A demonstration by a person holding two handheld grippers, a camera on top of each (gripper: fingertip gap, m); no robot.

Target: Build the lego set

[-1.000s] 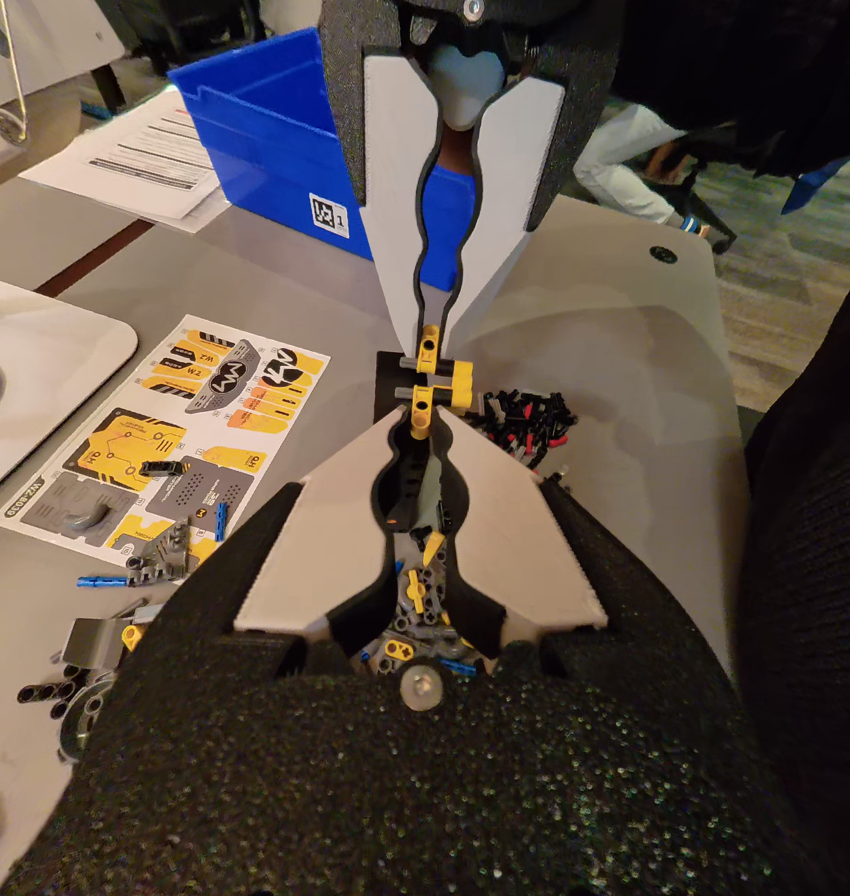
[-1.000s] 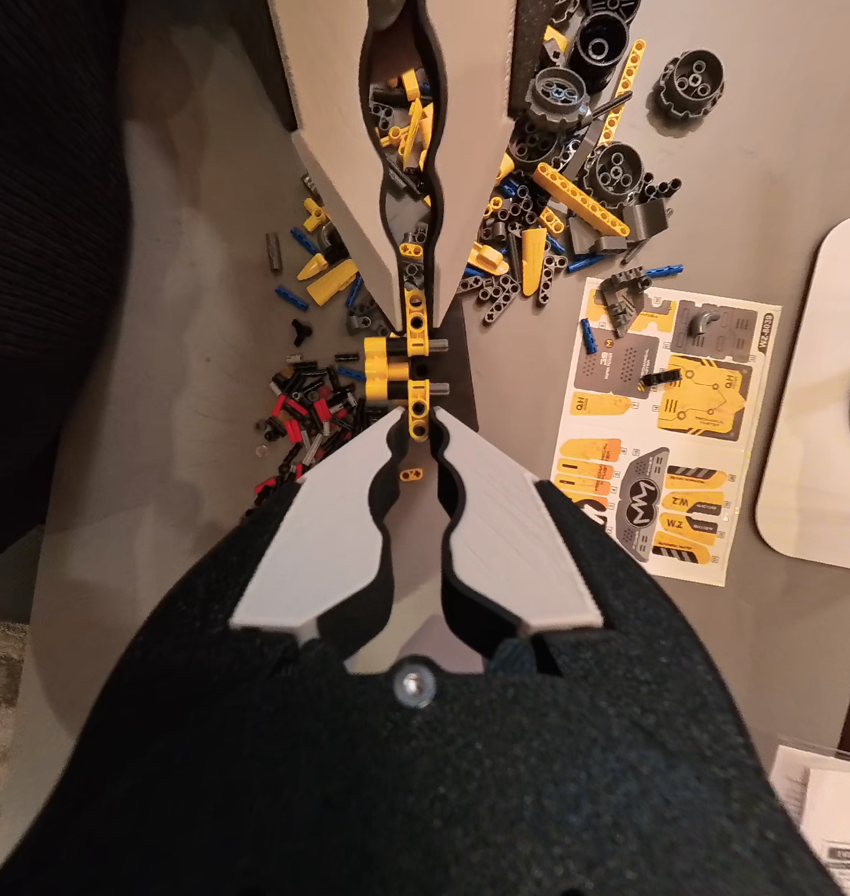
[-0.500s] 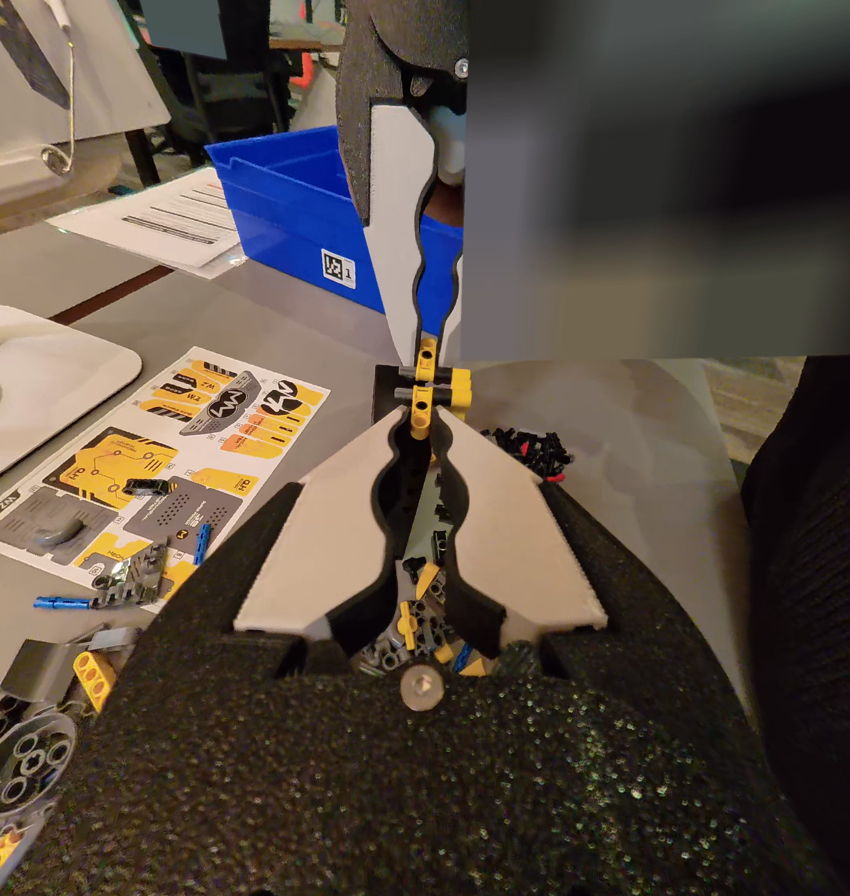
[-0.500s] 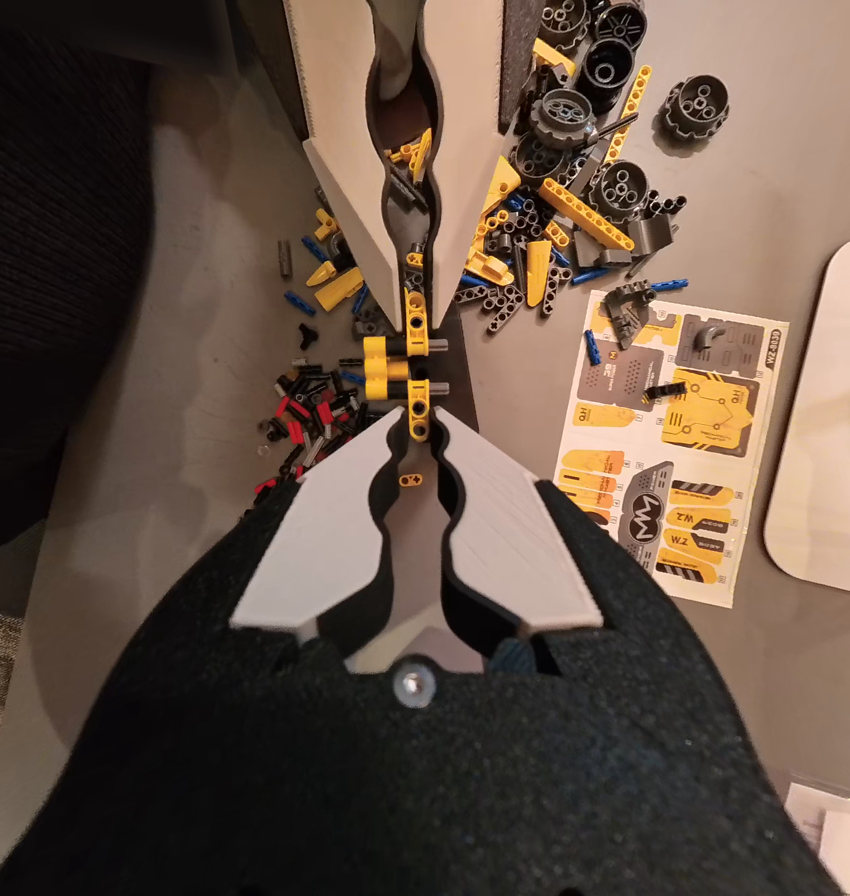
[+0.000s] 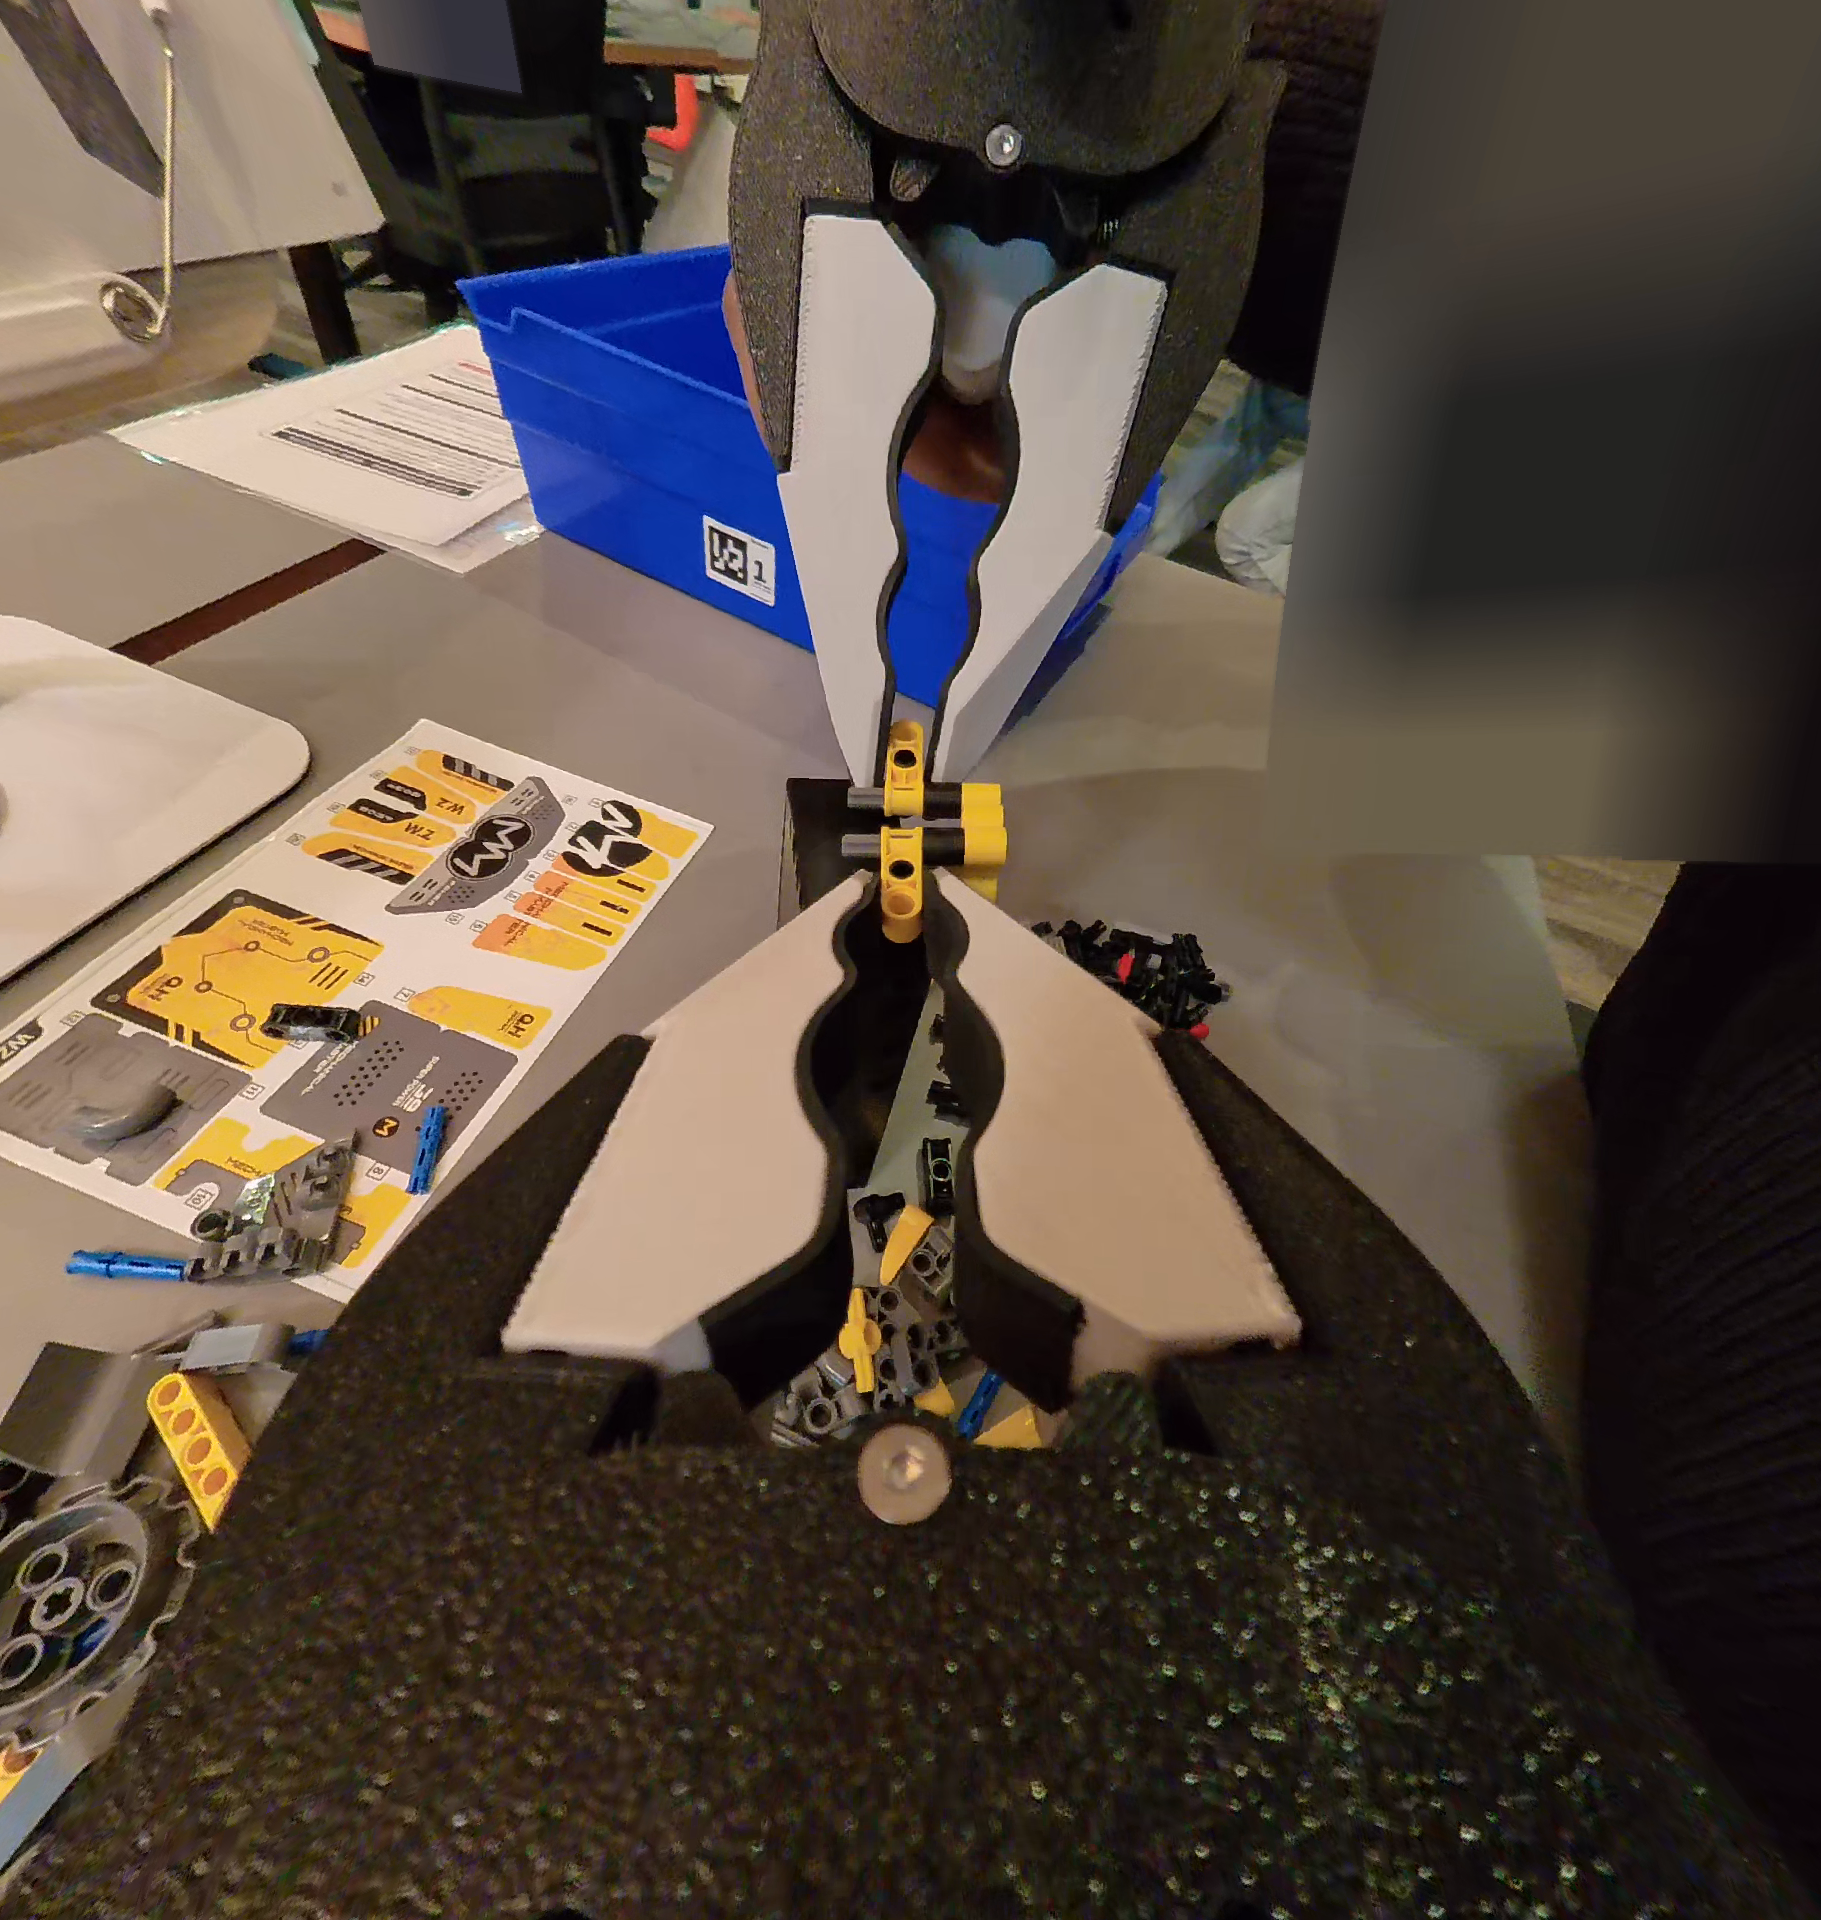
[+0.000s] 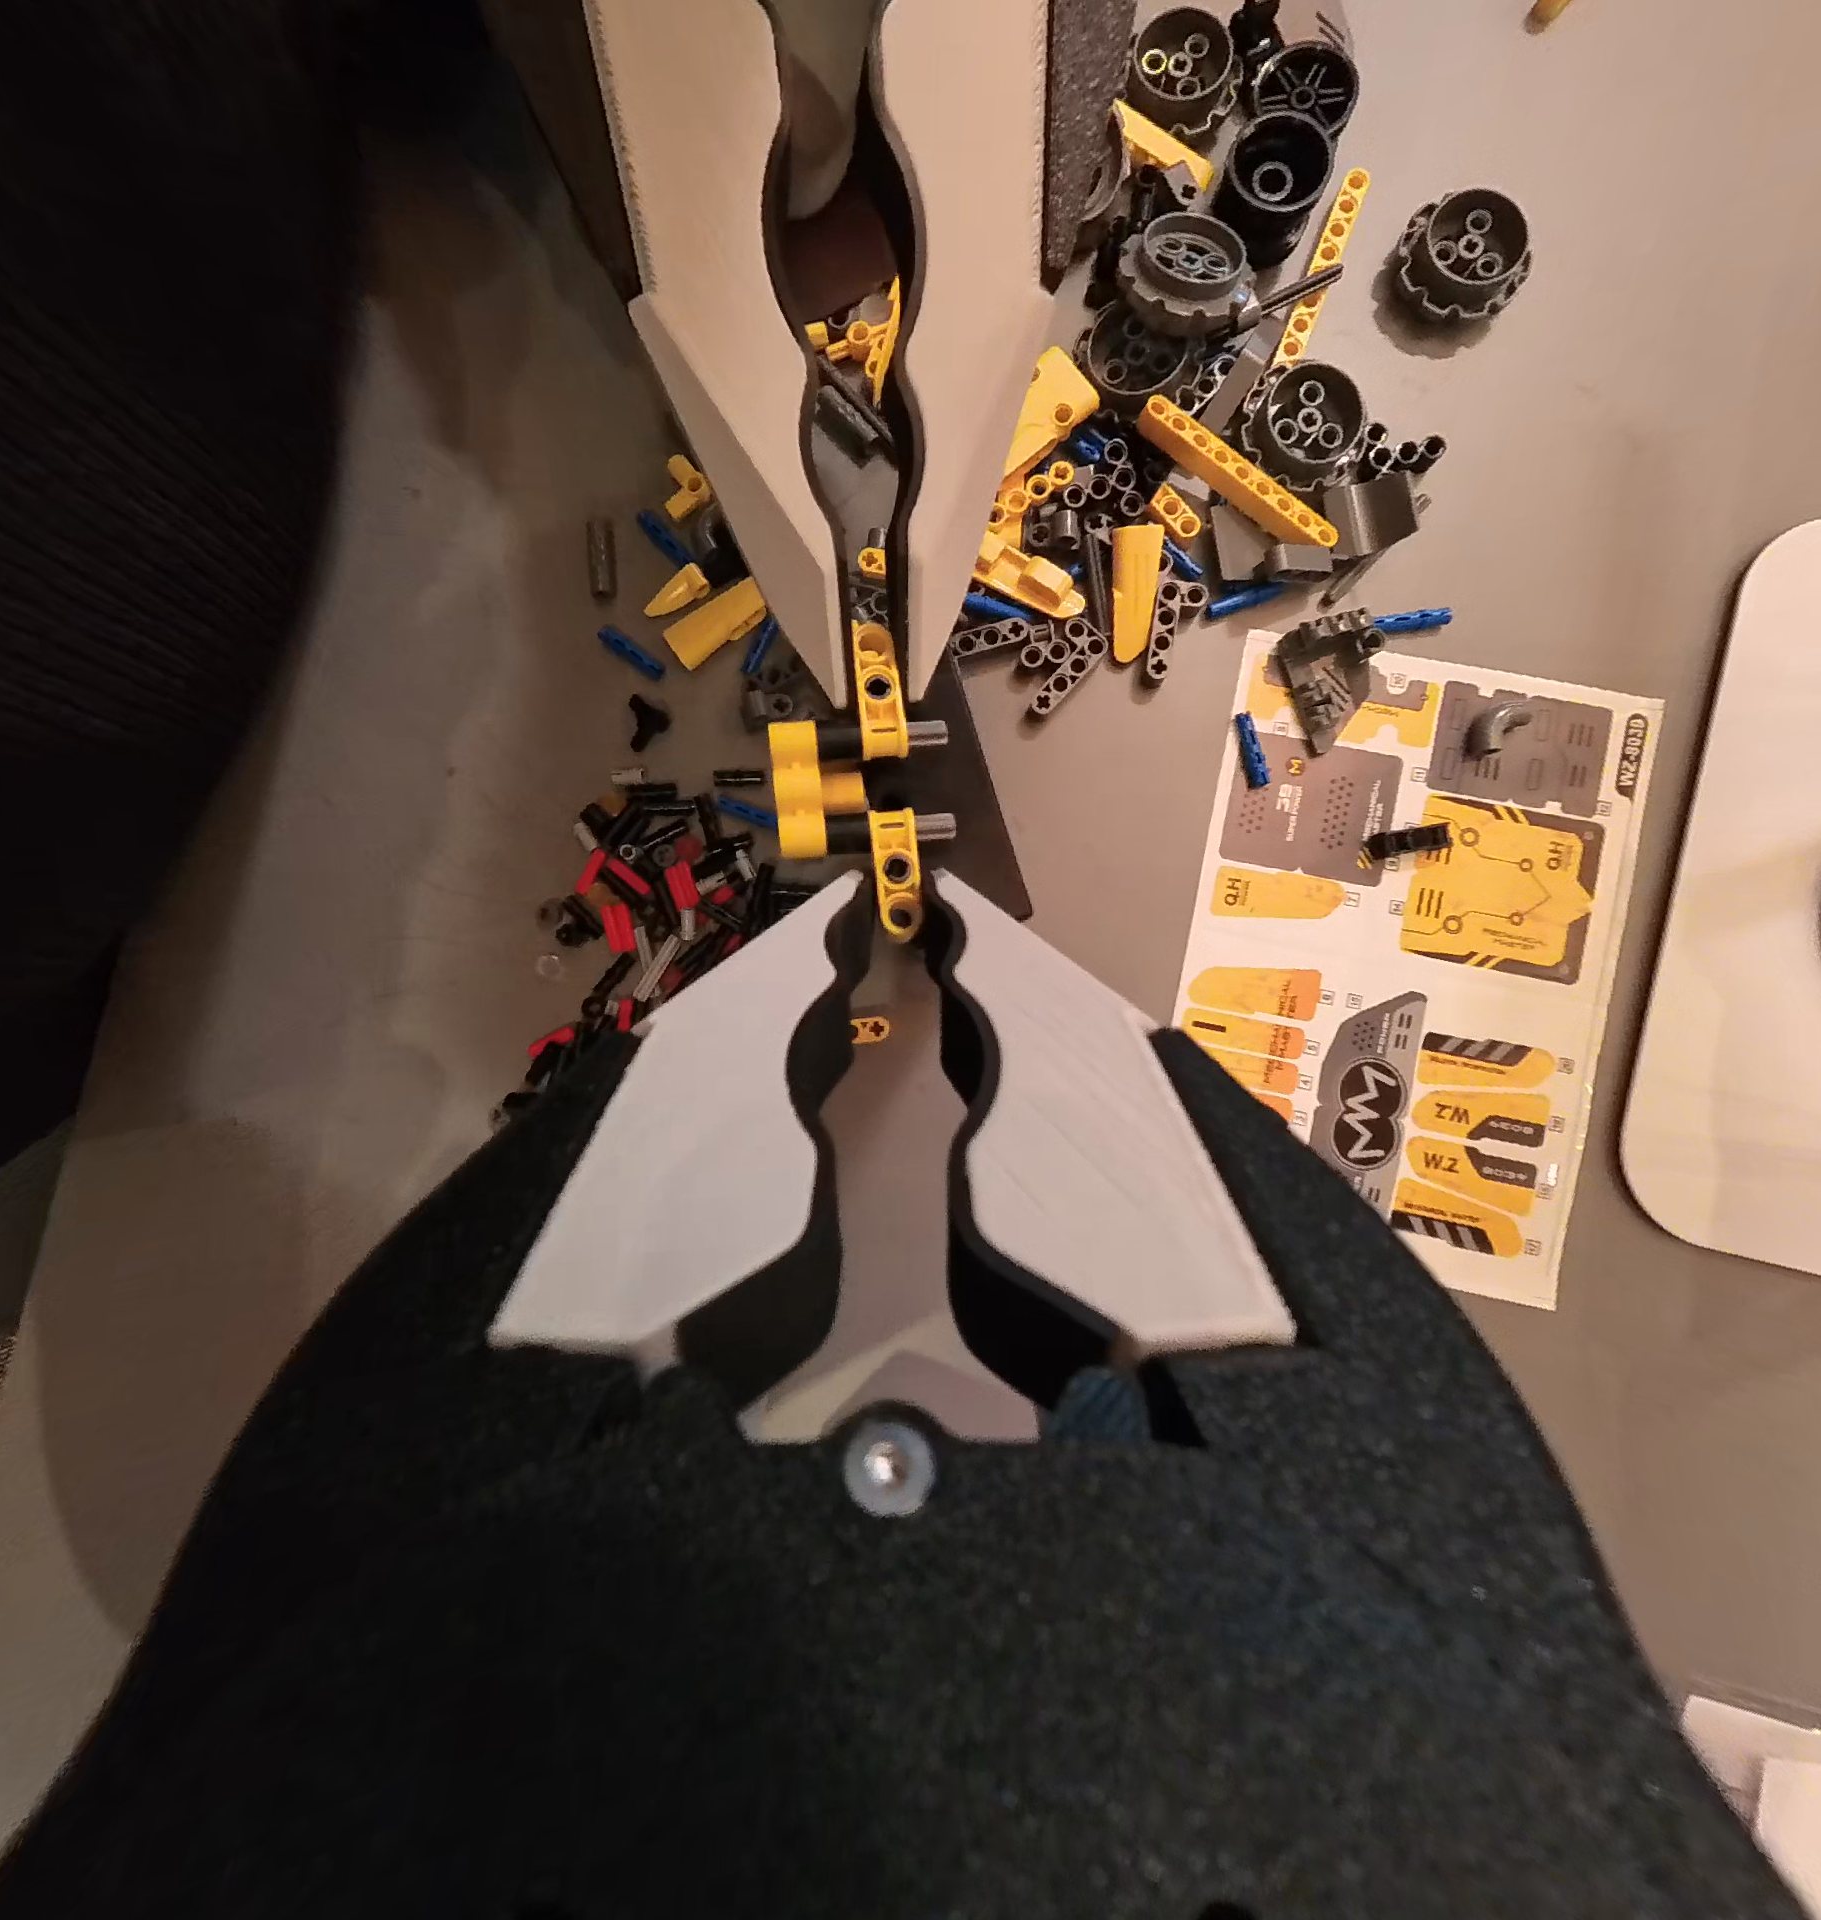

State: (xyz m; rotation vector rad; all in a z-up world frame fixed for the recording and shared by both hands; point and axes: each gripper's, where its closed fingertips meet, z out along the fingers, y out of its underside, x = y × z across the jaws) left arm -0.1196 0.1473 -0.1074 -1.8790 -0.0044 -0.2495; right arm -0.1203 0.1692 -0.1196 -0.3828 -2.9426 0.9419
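A small brick assembly (image 5: 927, 826) of two yellow connectors, dark axles and a yellow block hangs in the air between both grippers. My left gripper (image 5: 901, 904) is shut on its near yellow connector. My right gripper (image 5: 906, 753) comes in from above and is shut on the far connector. In the right wrist view the same assembly (image 6: 844, 790) shows, with my right gripper (image 6: 898, 909) shut on the lower connector and my left gripper (image 6: 878, 675) shut on the upper one. The two grippers point tip to tip.
A sticker sheet (image 5: 345, 987) lies to the left on the grey table, also seen in the right wrist view (image 6: 1405, 956). A pile of loose parts and wheels (image 6: 1197, 447), small black and red pins (image 6: 657, 883), a blue bin (image 5: 625, 395), papers (image 5: 397, 447) and a white pad (image 5: 106, 769) surround it. Only a small space, under 4 cm, lies between the two pairs of fingers.
Both grippers stay shut on the assembly. The left wrist view has tilted up and pulled back a little, showing more of the right gripper and the bin.
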